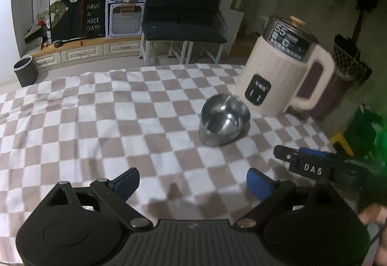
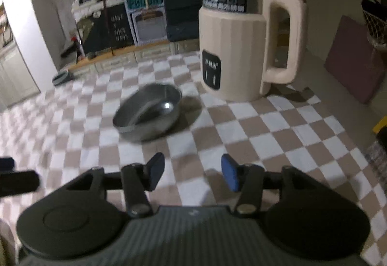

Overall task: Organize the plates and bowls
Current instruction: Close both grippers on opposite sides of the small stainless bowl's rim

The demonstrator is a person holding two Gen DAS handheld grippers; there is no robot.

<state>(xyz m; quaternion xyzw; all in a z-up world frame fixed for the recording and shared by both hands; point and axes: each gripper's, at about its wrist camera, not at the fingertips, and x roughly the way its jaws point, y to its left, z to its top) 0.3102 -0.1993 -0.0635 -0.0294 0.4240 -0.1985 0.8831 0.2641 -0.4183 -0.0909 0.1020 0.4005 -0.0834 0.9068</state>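
Both grippers clear of the bowls, nothing held. Left gripper (image 1: 192, 183): jaws spread wide, only checked cloth (image 1: 96, 121) btwn the blue pads. Right gripper (image 2: 191, 173): jaws parted abt halfway, also empty.

Steel bowls (image 2: 147, 113) on the cloth ahead of both grippers: fwd and a bit right of the left one, fwd and a bit left of the right one, well apart from either set of pads. Prob. placed as a nested stack; looks like two rims, inner one tilted, but blur makes the count uncertain.

Look: shiny metal, deep, round, bright glint inside, upright, mouth up. Just beyond the bowls, beige kettle-like jug (image 2: 232, 48), near but not touching.

No plates in view. Stacking prob. done for these.
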